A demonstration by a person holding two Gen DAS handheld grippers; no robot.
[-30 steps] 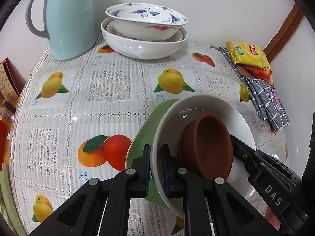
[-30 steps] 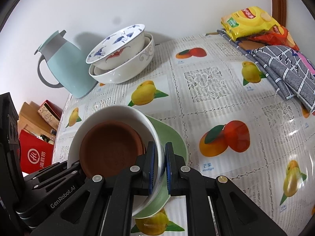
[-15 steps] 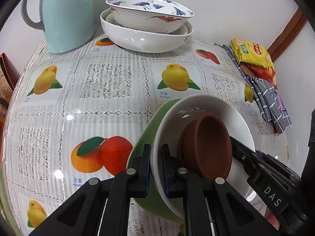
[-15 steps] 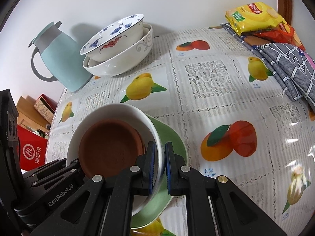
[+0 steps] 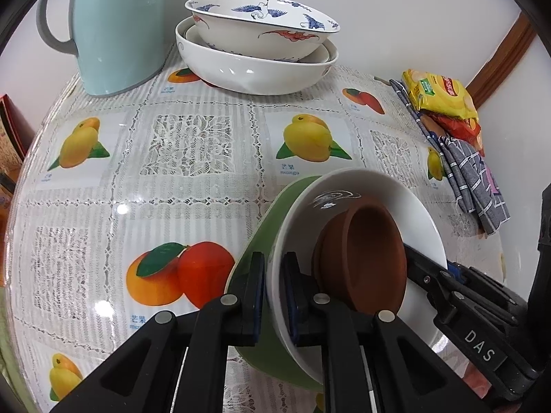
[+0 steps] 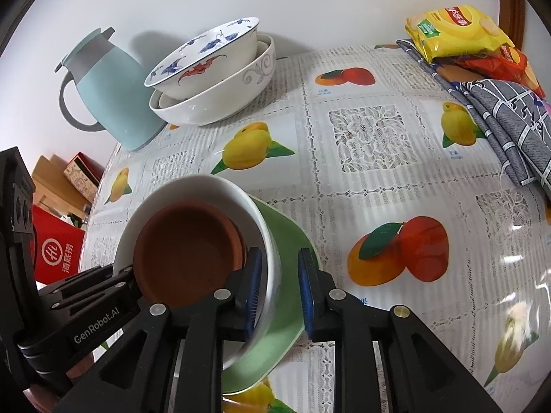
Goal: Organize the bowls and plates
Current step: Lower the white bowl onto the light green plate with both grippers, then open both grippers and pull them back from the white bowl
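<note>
the right hand-held gripper [image 6: 277,289], clamped a moment ago, is opening off the round white ceramic bowl [image 6: 272,261]; left hand-held gripper [image 5: 274,296] grips its rim; stack apparently set on the bench [image 5: 193,151].

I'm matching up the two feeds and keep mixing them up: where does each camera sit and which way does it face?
Left wrist: on the left gripper, looking steeply down its fingers at the white bowl whose rim it pinches; the right gripper shows at the far right.
Right wrist: on the right gripper, looking down at that bowl's opposite rim, jaws opening around it; the left gripper shows at lower left.
Shared: white bowl, brown dish, green plate, stacked bowls, kettle.
</note>
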